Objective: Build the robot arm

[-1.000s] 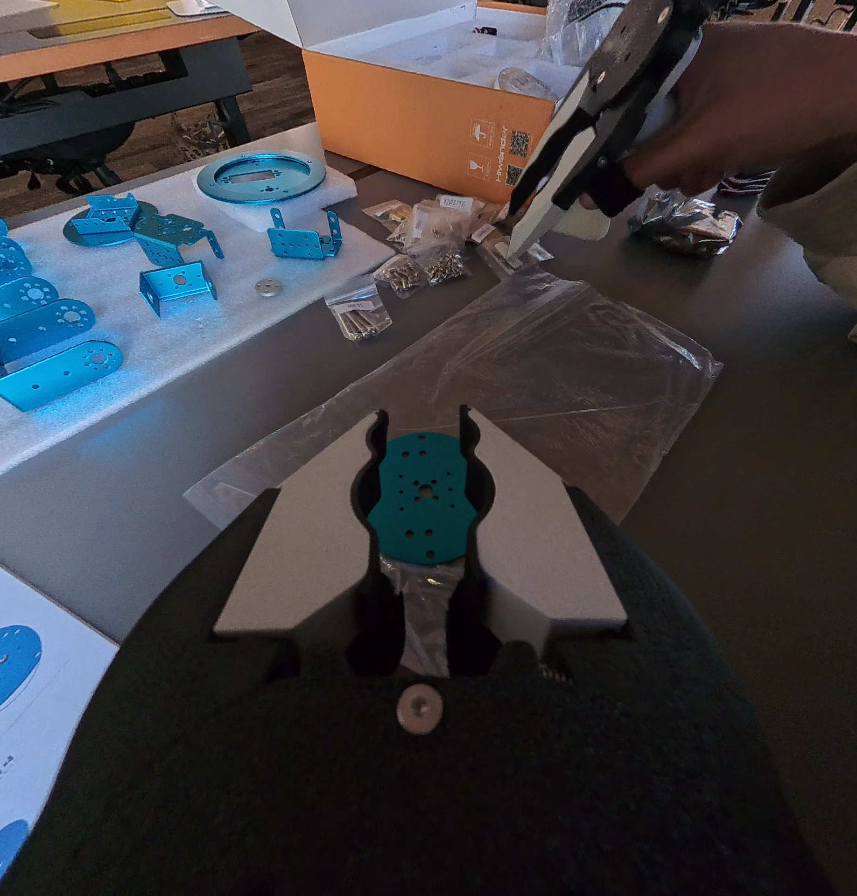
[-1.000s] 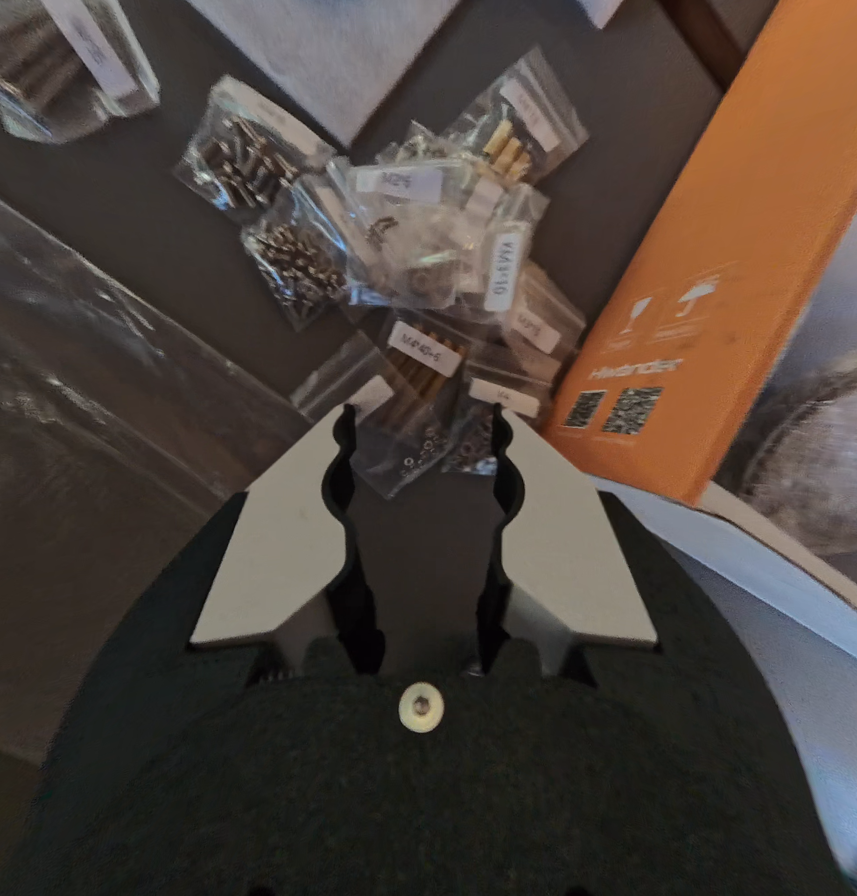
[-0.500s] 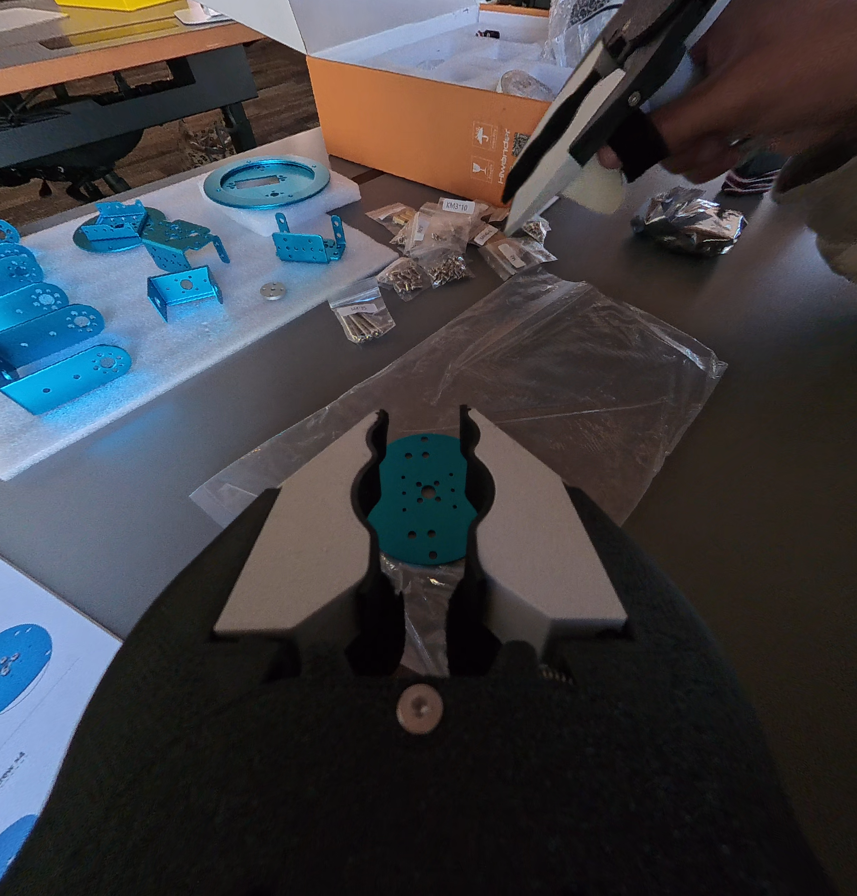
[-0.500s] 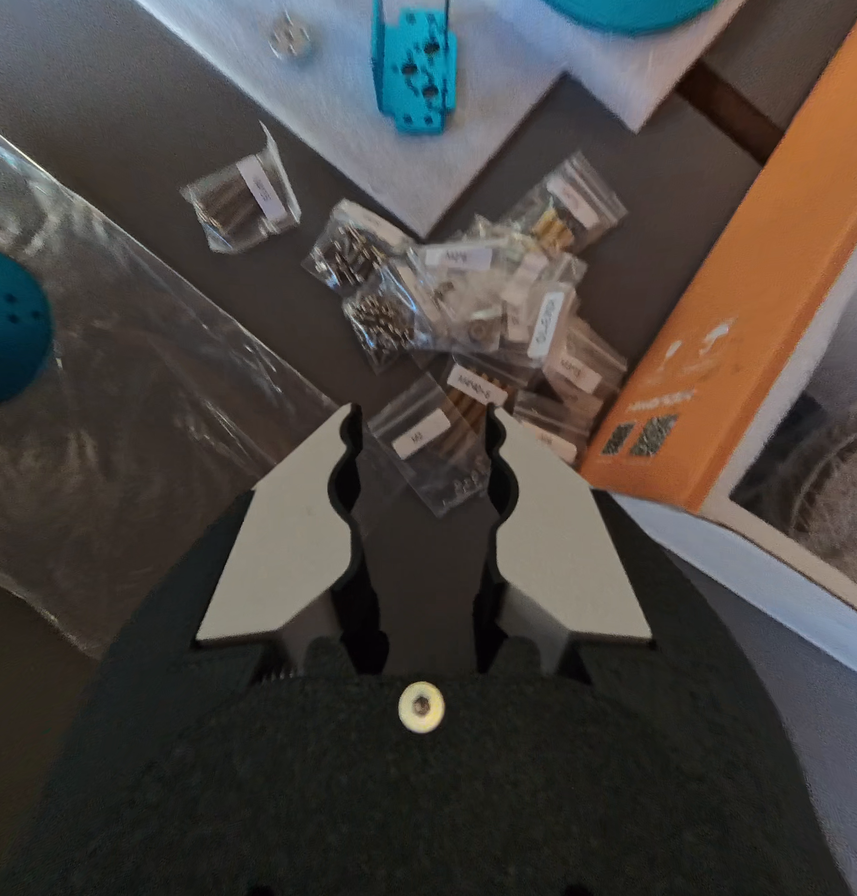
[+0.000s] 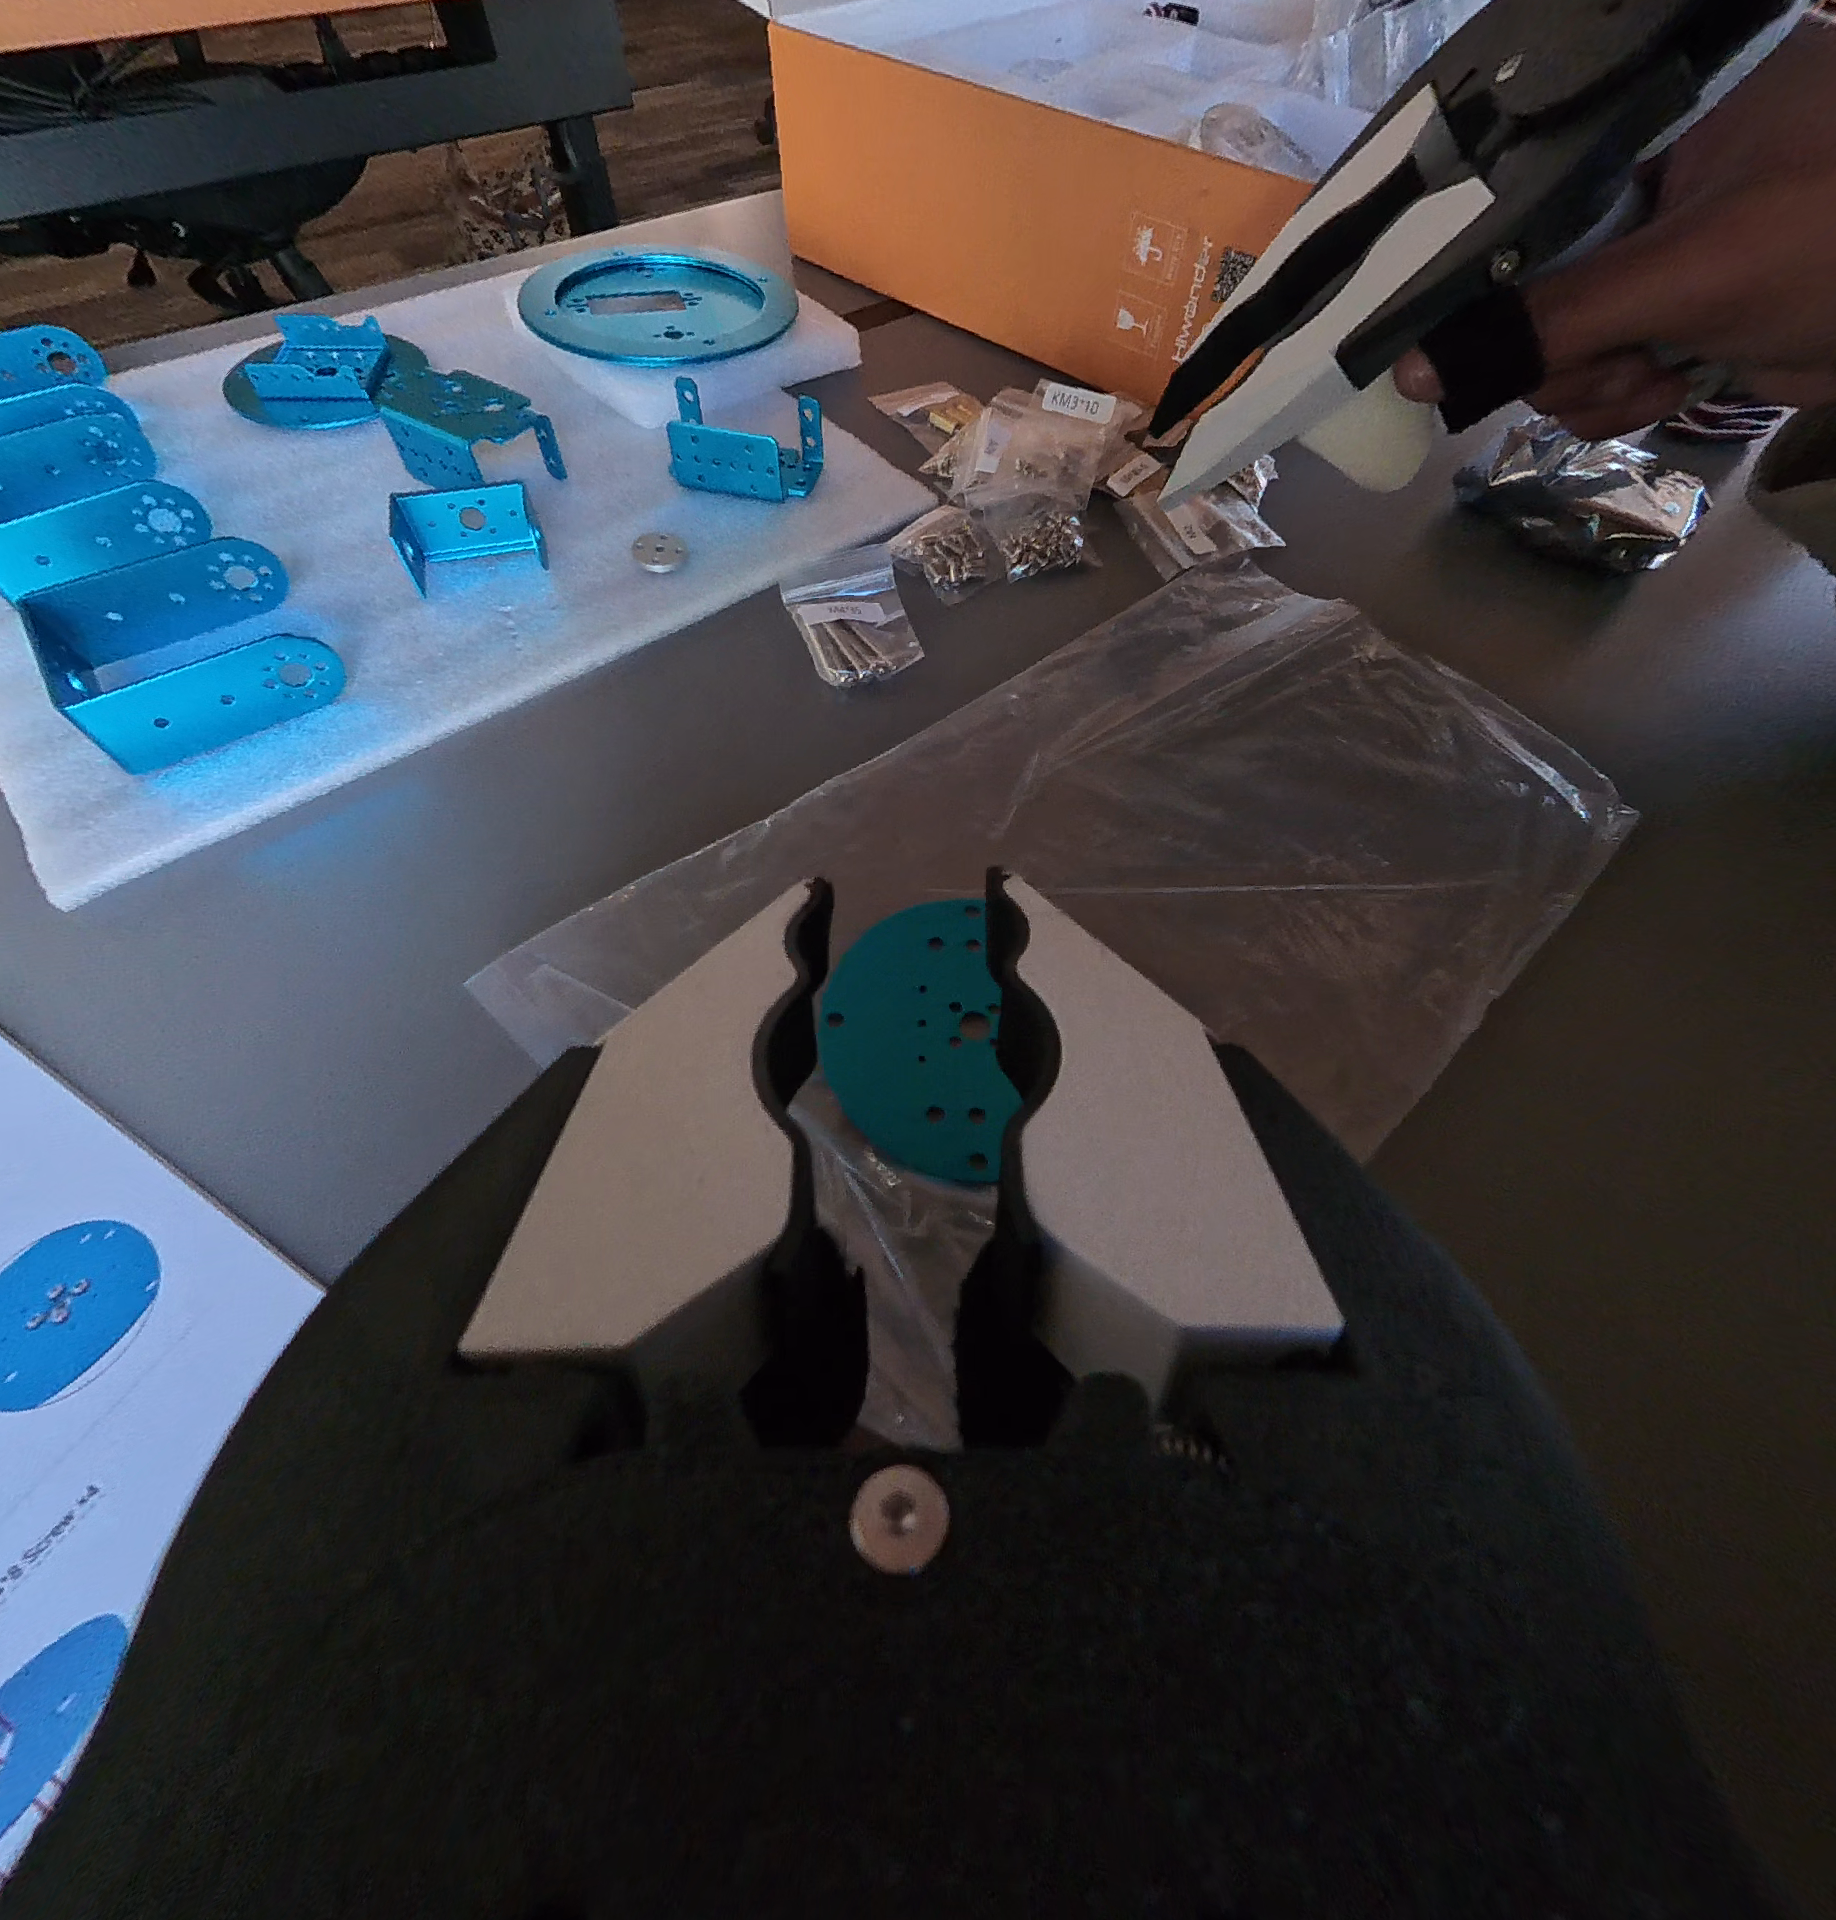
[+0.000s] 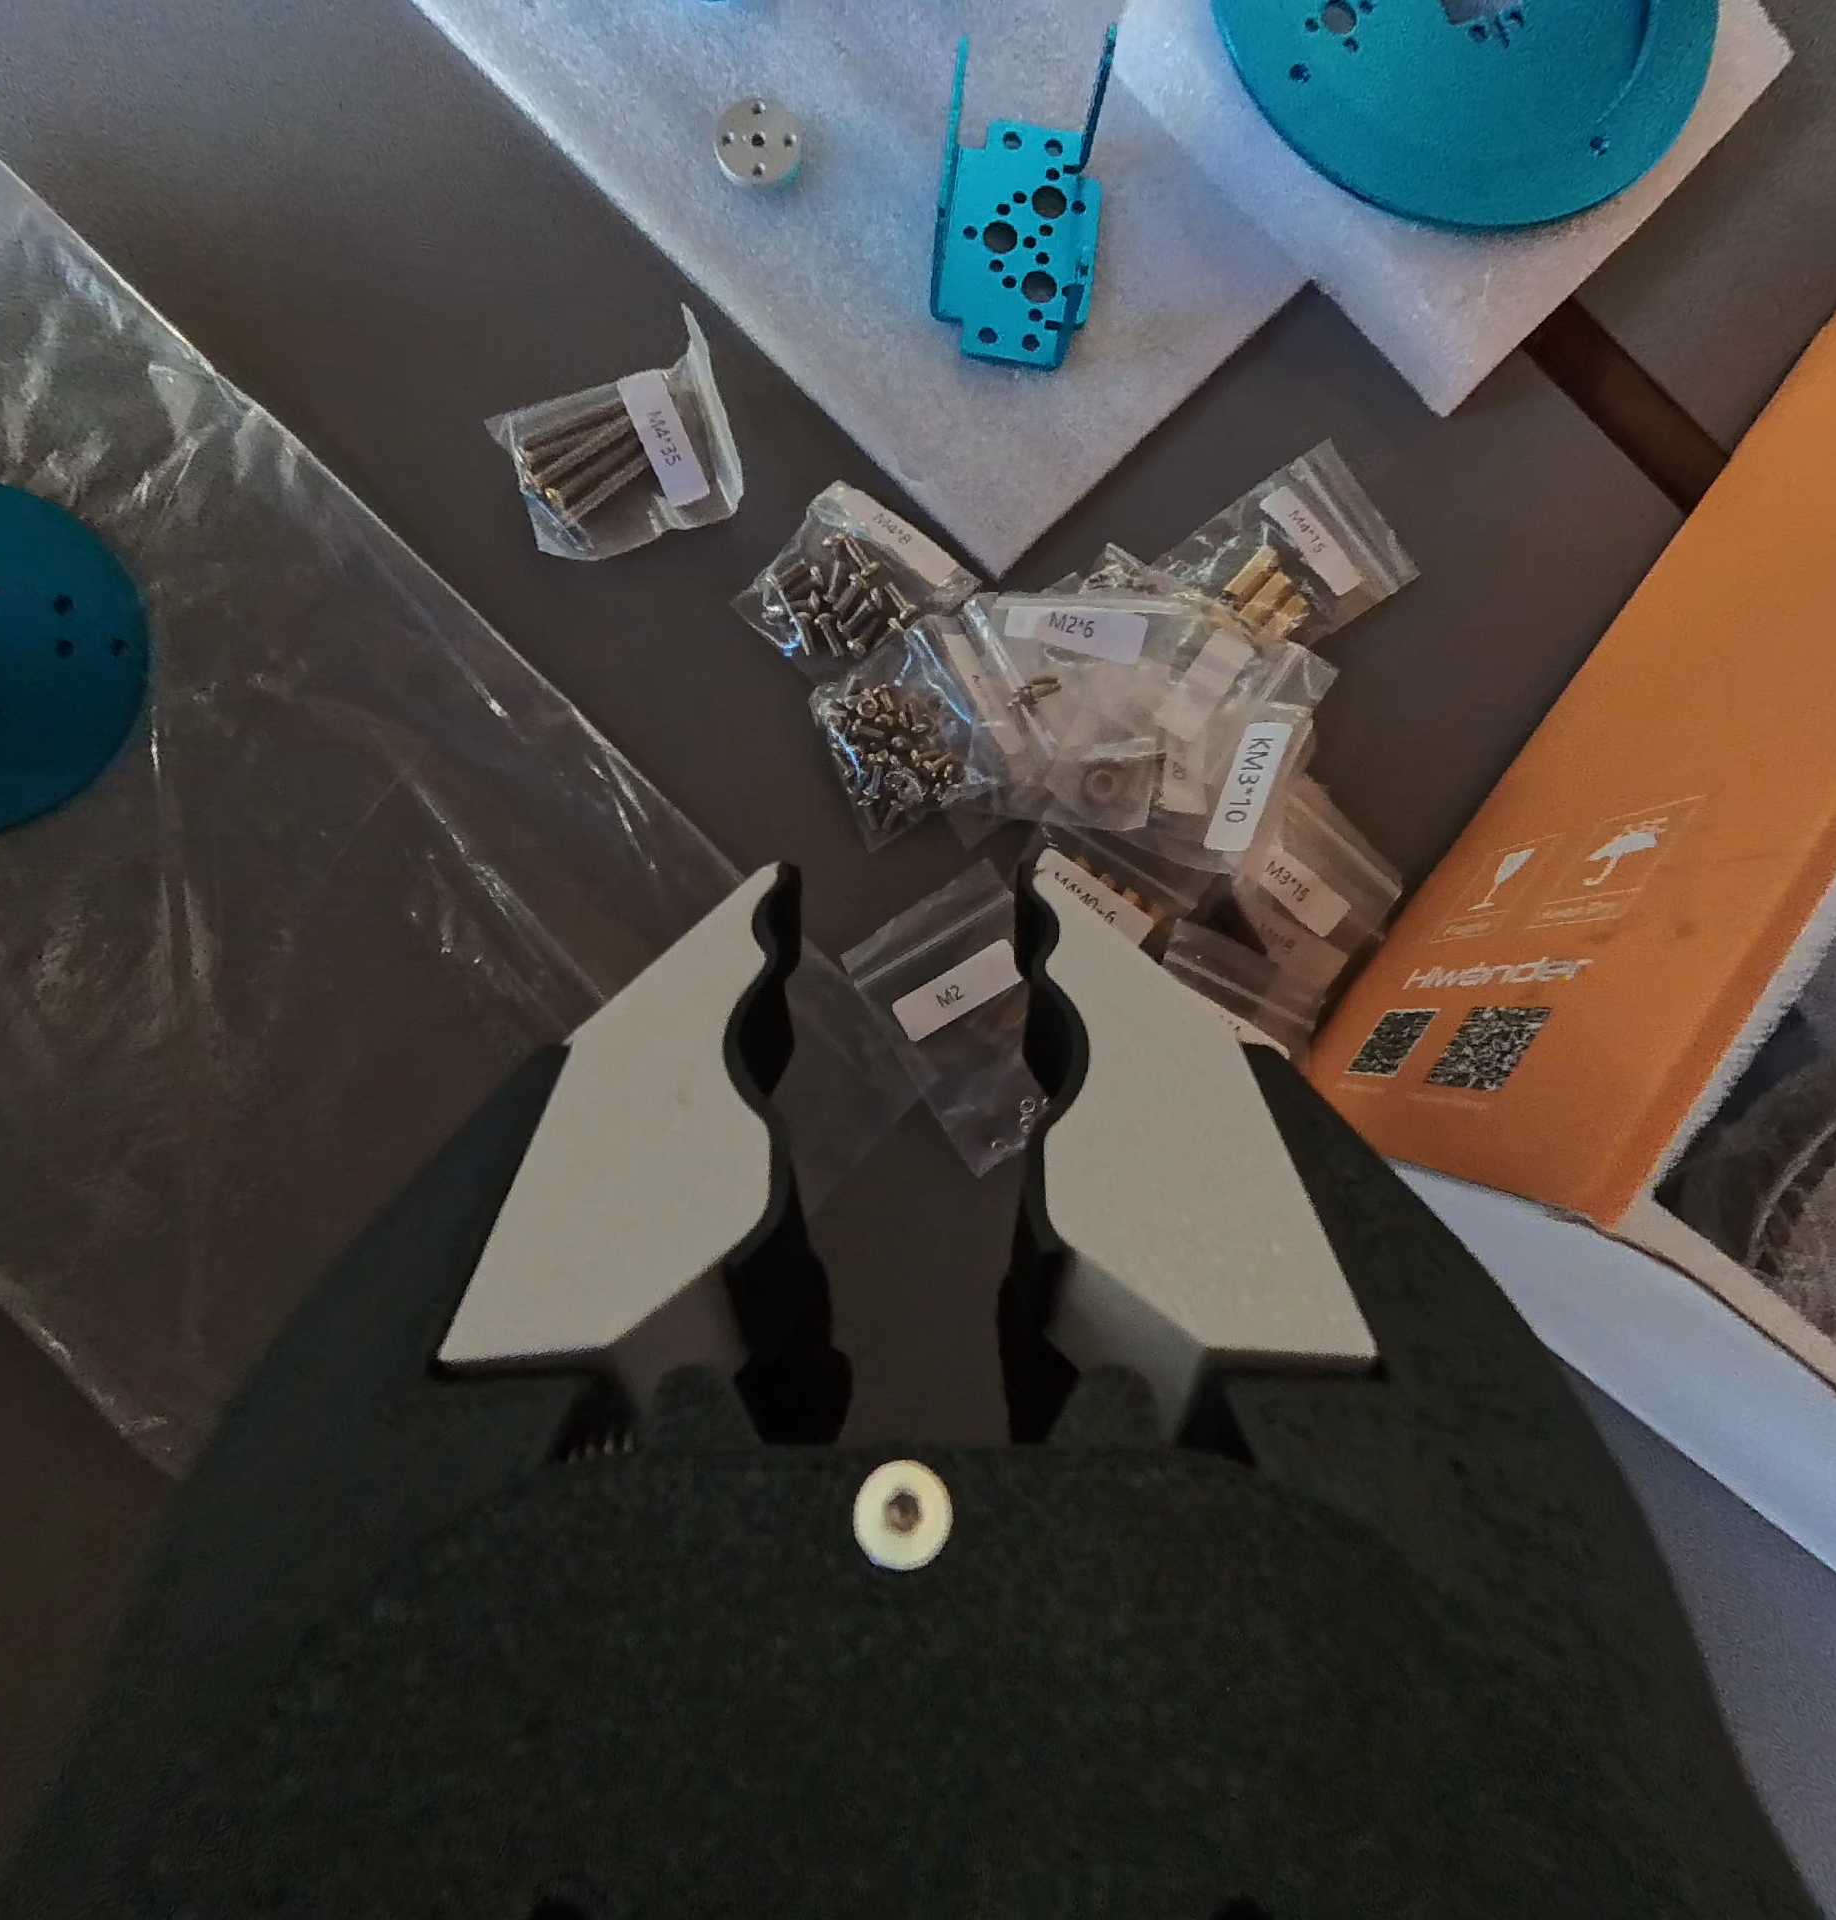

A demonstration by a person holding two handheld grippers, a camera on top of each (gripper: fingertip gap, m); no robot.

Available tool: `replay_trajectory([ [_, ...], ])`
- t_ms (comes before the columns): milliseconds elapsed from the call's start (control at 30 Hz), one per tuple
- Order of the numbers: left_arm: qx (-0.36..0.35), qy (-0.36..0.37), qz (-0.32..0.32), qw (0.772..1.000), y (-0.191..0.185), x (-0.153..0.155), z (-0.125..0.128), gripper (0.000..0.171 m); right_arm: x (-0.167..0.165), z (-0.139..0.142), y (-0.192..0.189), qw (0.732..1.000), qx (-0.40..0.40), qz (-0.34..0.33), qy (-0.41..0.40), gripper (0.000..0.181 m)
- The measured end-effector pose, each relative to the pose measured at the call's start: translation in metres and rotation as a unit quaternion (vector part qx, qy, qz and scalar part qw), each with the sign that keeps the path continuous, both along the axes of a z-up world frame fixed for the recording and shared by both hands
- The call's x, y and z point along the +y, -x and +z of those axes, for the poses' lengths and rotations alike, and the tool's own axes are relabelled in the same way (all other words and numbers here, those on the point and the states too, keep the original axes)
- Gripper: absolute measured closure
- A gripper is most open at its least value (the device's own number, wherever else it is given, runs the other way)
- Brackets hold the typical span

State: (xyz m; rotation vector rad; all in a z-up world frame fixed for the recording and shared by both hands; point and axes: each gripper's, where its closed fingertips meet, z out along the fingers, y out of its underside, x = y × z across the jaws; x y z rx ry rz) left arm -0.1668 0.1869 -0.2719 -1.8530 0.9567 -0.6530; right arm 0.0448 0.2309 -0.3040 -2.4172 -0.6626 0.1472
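A teal round plate with holes (image 5: 914,1049) lies on a clear plastic bag (image 5: 1257,831) on the grey table. My left gripper (image 5: 909,883) is open and hovers over the plate without touching it; its right finger hides the plate's right edge. The plate also shows in the right wrist view (image 6: 20,655). My right gripper (image 6: 906,873) is open and empty above a heap of small screw bags (image 6: 1080,707). One labelled small bag (image 6: 945,997) lies below its fingertips. A hand holds the right gripper (image 5: 1163,465) in the left wrist view.
An open orange box (image 6: 1620,831) stands right of the screw bags. A white foam sheet (image 5: 478,644) carries several blue brackets (image 5: 166,623), a blue ring (image 5: 656,301) and a silver hub (image 6: 758,140). A bag of long screws (image 6: 613,457), a foil bag (image 5: 1579,499) and a printed sheet (image 5: 62,1351) lie nearby. Left tips to right tips: about 20 cm.
My right gripper has pulled up and back from the screw bags, still open. The teal plate now sits more towards my left gripper's right finger.
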Motion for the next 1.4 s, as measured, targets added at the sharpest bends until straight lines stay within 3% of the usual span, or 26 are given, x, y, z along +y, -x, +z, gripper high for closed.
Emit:
replay_trajectory([
  [1400,0.01,-0.018,-0.005,1.0,-0.002,-0.003,0.002,0.142,-0.004,-0.009,0.005,0.999,-0.037,0.023,0.009,0.144],
])
